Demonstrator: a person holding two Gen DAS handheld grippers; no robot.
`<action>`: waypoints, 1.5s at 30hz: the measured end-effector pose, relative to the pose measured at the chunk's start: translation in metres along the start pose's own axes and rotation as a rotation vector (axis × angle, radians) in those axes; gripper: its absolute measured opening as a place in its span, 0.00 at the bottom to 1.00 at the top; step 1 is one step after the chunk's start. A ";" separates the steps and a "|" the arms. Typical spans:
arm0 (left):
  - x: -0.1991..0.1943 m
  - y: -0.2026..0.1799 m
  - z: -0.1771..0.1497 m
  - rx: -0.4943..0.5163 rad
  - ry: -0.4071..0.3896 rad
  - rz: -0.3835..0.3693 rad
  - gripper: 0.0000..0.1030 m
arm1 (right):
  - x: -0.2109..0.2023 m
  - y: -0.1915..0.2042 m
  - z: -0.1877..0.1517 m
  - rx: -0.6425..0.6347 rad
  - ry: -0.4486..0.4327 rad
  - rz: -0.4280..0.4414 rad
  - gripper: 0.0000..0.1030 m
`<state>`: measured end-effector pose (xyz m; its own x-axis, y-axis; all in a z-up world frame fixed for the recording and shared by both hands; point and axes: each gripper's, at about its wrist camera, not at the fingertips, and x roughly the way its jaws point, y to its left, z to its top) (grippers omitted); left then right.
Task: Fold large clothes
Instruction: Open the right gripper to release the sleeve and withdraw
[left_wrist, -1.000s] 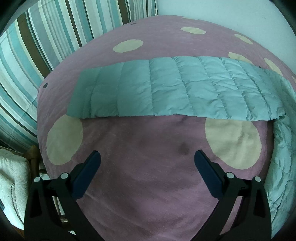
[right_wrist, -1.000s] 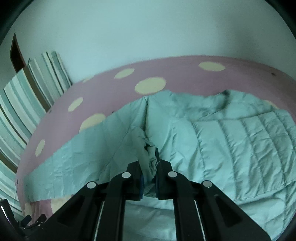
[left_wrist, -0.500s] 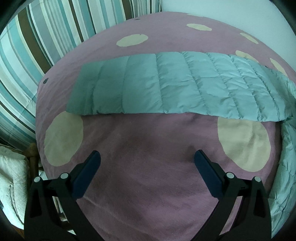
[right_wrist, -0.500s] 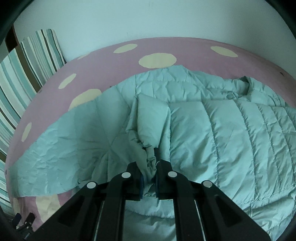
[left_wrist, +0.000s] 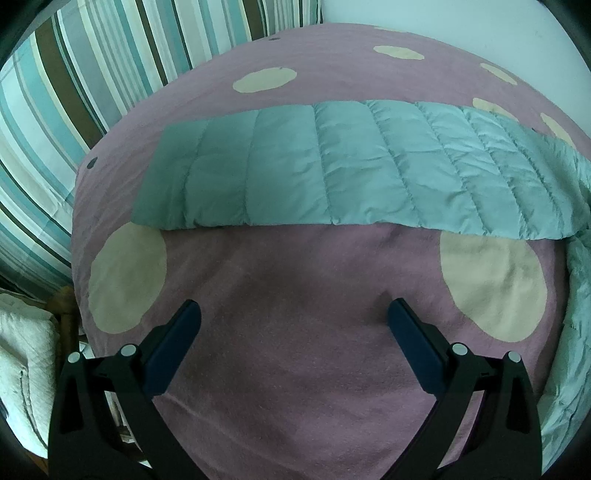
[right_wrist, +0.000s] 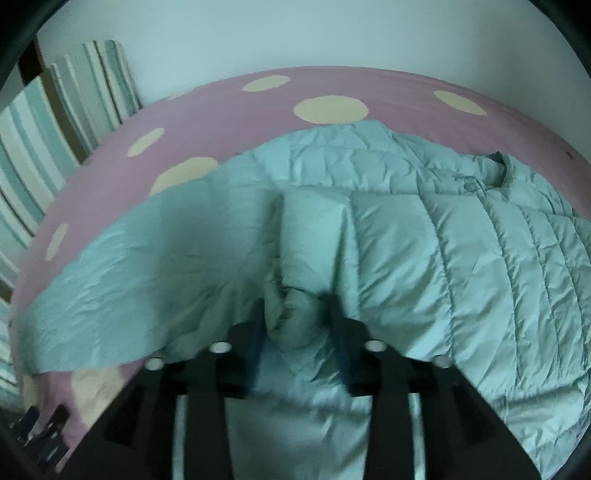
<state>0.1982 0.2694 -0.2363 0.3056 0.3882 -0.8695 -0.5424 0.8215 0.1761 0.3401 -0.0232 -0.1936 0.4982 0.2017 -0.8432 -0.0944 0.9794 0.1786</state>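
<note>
Jacket (right_wrist: 424, 236) fold between right tool (right_wrist: 295, 314) jaws

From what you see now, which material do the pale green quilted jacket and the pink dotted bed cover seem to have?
The pale green quilted jacket looks like thin nylon or polyester with padded filling: slight sheen, fine crinkles, stitched puffy channels. The pink bed cover with cream dots looks like matte, soft fleece or brushed cotton: fuzzy grain, no shine. Neither is certain.

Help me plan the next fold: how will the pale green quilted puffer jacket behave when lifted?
The pale green quilted puffer jacket will probably flop, since it bunches between the right gripper. Likely light, given its puffy quilting. Its sheen suggests slippery fabric.
</note>
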 end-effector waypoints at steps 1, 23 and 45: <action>0.000 0.000 -0.001 -0.002 0.000 0.000 0.98 | -0.009 -0.001 -0.002 -0.003 -0.014 0.014 0.43; -0.009 -0.004 -0.006 0.001 0.004 0.056 0.98 | -0.035 -0.282 -0.031 0.317 -0.003 -0.312 0.12; -0.006 -0.002 -0.002 -0.004 -0.006 0.064 0.98 | -0.017 -0.316 0.008 0.385 -0.033 -0.301 0.14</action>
<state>0.1959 0.2644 -0.2322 0.2745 0.4422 -0.8539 -0.5640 0.7932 0.2295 0.3684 -0.3362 -0.2312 0.4817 -0.0962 -0.8710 0.3806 0.9183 0.1091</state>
